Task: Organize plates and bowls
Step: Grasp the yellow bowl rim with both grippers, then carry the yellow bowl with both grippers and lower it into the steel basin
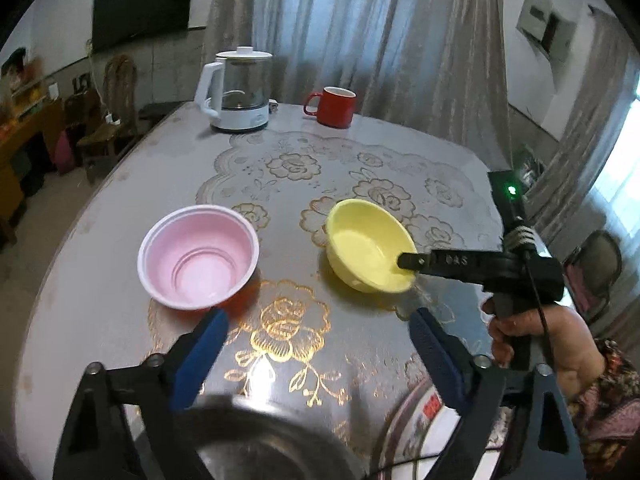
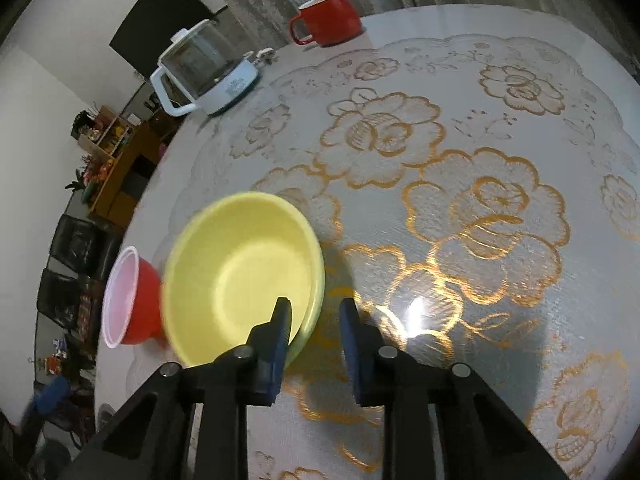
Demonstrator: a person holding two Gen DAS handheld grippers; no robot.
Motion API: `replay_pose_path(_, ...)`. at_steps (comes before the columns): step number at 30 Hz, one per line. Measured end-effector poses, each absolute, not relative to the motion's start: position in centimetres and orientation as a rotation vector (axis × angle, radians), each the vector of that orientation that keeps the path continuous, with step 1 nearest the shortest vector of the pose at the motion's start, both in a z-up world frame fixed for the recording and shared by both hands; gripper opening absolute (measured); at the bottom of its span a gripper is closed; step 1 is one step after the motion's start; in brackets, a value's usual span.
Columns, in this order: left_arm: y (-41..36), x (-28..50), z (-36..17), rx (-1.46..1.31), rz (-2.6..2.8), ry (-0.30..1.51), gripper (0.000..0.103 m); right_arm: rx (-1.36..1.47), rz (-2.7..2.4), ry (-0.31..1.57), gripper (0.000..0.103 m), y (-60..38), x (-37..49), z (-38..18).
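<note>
A yellow bowl sits mid-table and looks slightly tipped. My right gripper straddles its near rim: the left finger is inside the bowl, the right one outside, and a gap shows beside the rim. A bowl that is pink inside and red outside stands just left of the yellow one. My left gripper is wide open above bare tablecloth in front of both bowls. Under it, at the frame's bottom, lie a blurred steel bowl and a patterned plate.
A white electric kettle and a red mug stand at the far edge of the round table. A person's hand grips the right tool. Chairs and a wooden cabinet stand on the left.
</note>
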State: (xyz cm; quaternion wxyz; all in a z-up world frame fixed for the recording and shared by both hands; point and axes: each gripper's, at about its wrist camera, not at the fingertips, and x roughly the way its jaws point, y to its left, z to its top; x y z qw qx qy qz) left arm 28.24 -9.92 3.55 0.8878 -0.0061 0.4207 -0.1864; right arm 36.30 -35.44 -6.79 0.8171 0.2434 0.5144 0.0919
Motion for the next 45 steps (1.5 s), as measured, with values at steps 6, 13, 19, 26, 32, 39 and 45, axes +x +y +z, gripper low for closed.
replay_pose_path(6,-12.2,30.7,2.7,0.029,-0.402,0.891,0.089,0.588,0.225,1.093,0.023,-37.3,35.9,-8.0)
replay_pose_path(13,-15.0,34.0,0.2,0.061,-0.377,0.975,0.089,0.556,0.239,1.080,0.023,-37.2,35.7,-7.6)
replay_pose_path(19,-15.9,35.9,-2.1,0.045,-0.345,1.045,0.084,0.518,0.235,1.072,0.023,-36.9,36.0,-7.5)
replay_pose_path(26,-18.0,36.5,-3.6,0.131,-0.370,1.070,0.026,0.447,0.254,1.061,0.022,-35.3,36.0,-7.0)
replay_pose_path(32,-19.2,35.5,-3.5,0.228,-0.391,1.015,0.022,0.376,0.241,1.062,0.016,-34.1,35.9,-6.9)
replay_pose_path(39,-18.5,34.4,-3.0,0.211,-0.413,1.008,0.021,0.414,0.225,1.052,0.016,-34.6,35.1,-6.8)
replay_pose_path(45,-17.5,33.0,-2.2,0.182,-0.421,0.999,0.020,0.438,0.230,1.028,0.016,-34.2,33.4,-5.7)
